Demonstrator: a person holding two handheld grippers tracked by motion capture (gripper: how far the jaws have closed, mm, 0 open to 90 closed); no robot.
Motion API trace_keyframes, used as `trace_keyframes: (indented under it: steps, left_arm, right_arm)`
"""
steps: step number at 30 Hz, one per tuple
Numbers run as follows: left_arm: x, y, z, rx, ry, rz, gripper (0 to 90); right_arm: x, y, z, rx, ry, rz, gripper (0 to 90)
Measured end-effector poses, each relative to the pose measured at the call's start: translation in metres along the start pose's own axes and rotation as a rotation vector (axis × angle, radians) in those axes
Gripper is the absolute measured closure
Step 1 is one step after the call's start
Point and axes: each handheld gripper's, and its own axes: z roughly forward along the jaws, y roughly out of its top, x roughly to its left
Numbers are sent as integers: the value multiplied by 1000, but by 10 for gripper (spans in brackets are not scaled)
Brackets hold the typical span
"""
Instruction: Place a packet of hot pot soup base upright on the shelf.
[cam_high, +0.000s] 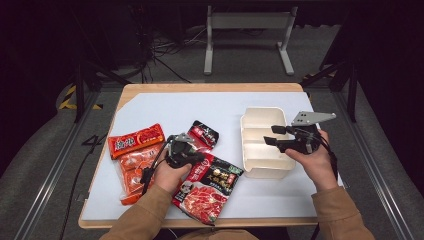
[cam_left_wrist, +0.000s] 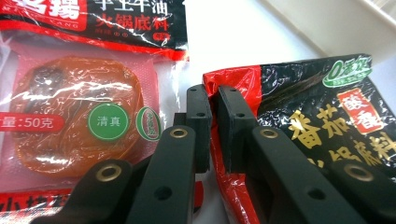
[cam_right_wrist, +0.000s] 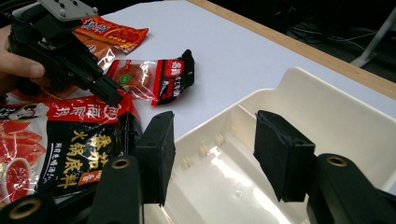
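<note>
Ana: Pinching the top edge of the big soup pack (cam_left_wrist: 299, 116), that is what the left tongs (cam_left_wrist: 214, 128) do now. They are pressed together on its red corner.

Ben: Where is the pack?

Ana: It lies flat on the white desk (cam_high: 165, 107), close to the person, between the orange snack bags (cam_high: 135, 150) and the white tray (cam_high: 260, 120). A small clear pack (cam_left_wrist: 79, 112) lies just beside it.

Ben: What do the right tongs (cam_right_wrist: 215, 154) do?

Ana: They are spread apart, with nothing between them. They hang over the tray, and the right hand (cam_high: 316, 162) rests by its rim.

Ben: What could go wrong?

Ana: I think the pack could slip out. The tongs grip only a thin bit of shiny edge, and the pack looks big and floppy. Lifted fast, it may swing and fall. It may also catch on the tray rim going in, or bump the small pack away.

Ben: How does the pack look?

Ana: Black and red, with gold letters, a green round mark, and a picture of red meat. It is shiny and a bit crinkled.
</note>
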Motion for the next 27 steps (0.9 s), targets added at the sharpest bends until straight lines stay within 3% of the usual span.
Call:
trace_keyframes:
  steps: [7,12,20,27]
  left_arm:
    - [-7,3,-21,-54,-14,-6,852]
    - [-16,7,-36,-100,-32,21,860]
    - [-48,13,-74,-178,-65,138,871]
    - [-73,16,-93,-231,-87,202,876]
  right_arm:
    - [0,0,-2,-9,-3,3,481]
    - [1,1,-3,-14,-2,0,485]
    - [6,5,-7,-38,-3,-14,519]
    - [9,8,-13,-63,1,-23,551]
